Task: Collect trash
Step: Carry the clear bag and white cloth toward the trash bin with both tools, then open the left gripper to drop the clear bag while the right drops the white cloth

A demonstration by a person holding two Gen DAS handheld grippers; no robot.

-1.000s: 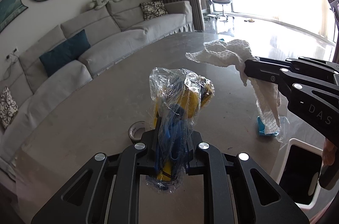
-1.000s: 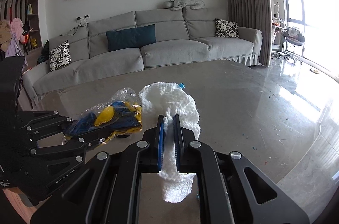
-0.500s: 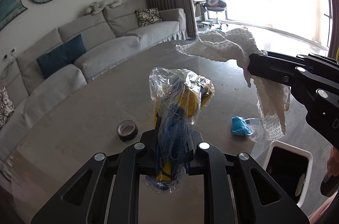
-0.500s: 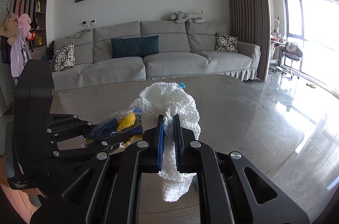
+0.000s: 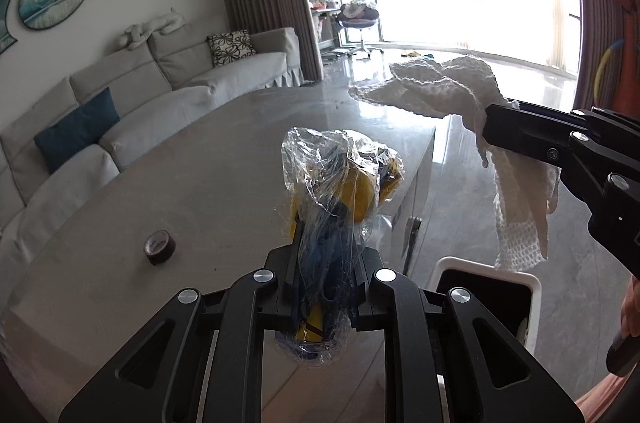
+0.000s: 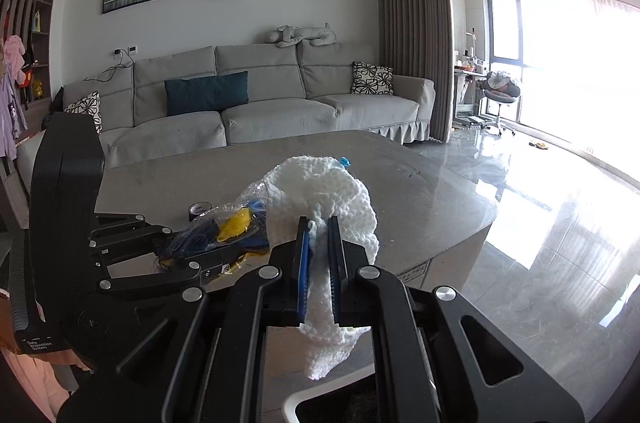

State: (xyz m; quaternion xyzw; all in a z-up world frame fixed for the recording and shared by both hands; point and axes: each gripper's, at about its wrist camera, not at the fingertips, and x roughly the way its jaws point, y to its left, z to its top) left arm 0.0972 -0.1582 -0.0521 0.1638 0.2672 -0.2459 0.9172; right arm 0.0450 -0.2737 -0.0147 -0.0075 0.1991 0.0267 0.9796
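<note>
Above bin [image 5: 486,269], crumpled white foam net [image 5: 448,91]

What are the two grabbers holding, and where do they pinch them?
The left gripper pinches a clear bag of blue and yellow scraps near its lower end. The right gripper pinches a white foam net around its middle.

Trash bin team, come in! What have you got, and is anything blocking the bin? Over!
Left gripper shut on plastic wrapper bundle. Right gripper shut on white foam net. White bin just below, mouth open, nothing blocking. Tape roll left on table.
</note>
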